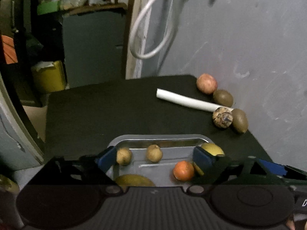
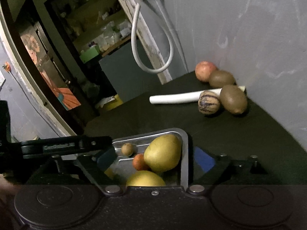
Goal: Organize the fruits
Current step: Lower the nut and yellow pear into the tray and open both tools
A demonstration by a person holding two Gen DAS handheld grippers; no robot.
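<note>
Four fruits remain out on the worktop (image 1: pixel 115 105) by the wall: an apple (image 1: pixel 206 83), two kiwis (image 1: pixel 223 97) and a striped melon (image 1: pixel 222 117) against a white tube (image 1: pixel 184 100). The tray (image 1: pixel 163 137) already holds several, including an orange (image 1: pixel 183 170). I judge the sorting past halfway. The left claw (image 1: pixel 155 159) and right claw (image 2: pixel 155 158) hover wide open over it, empty.

**Fruit in the tray, more by the wall**

The tray (image 1: pixel 161 138) sits at the table's (image 1: pixel 99 111) near edge, holding several fruits. Behind it to the right, four fruits lie along the wall (image 1: pixel 249 38), with a tube (image 1: pixel 184 99) lying among them.
</note>
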